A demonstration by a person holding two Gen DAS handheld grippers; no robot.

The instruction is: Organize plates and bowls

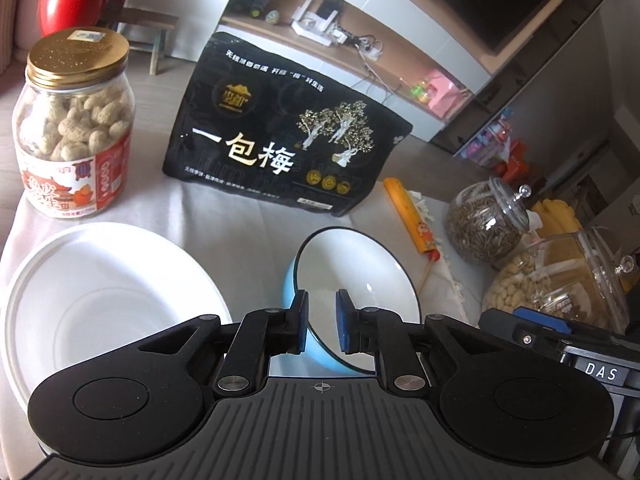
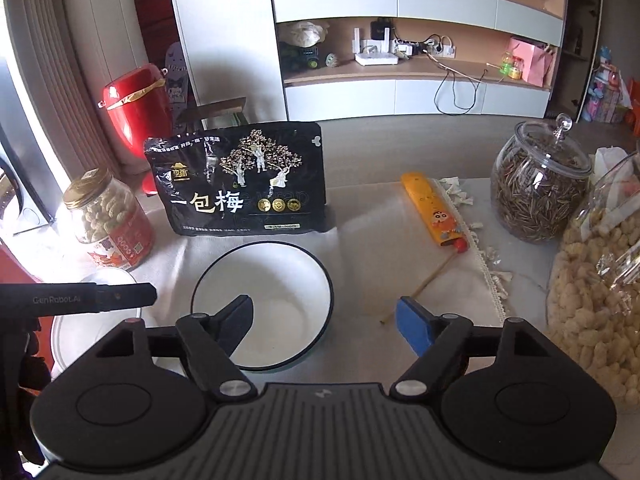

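A blue bowl [image 1: 360,280] with a white inside and a black rim stands on the cloth-covered table. My left gripper [image 1: 322,320] is shut, and its tips show in front of the bowl's near-left rim. In the right wrist view a strip of cloth separates the left gripper [image 2: 148,294] from the bowl [image 2: 272,292], so I see no grip on it. A white dish [image 1: 100,292] lies left of the bowl, partly under the left gripper [image 2: 80,336]. My right gripper [image 2: 324,326] hangs open above the bowl's right half, with one finger over the inside and the other over the cloth.
Behind the bowls stand a gold-lidded peanut jar [image 1: 74,132] and a black snack bag [image 1: 276,136]. A yellow packet [image 1: 412,216] lies to the right. Two lidded glass jars [image 2: 540,188] [image 2: 592,280] crowd the right edge on a lace-edged mat [image 2: 484,264].
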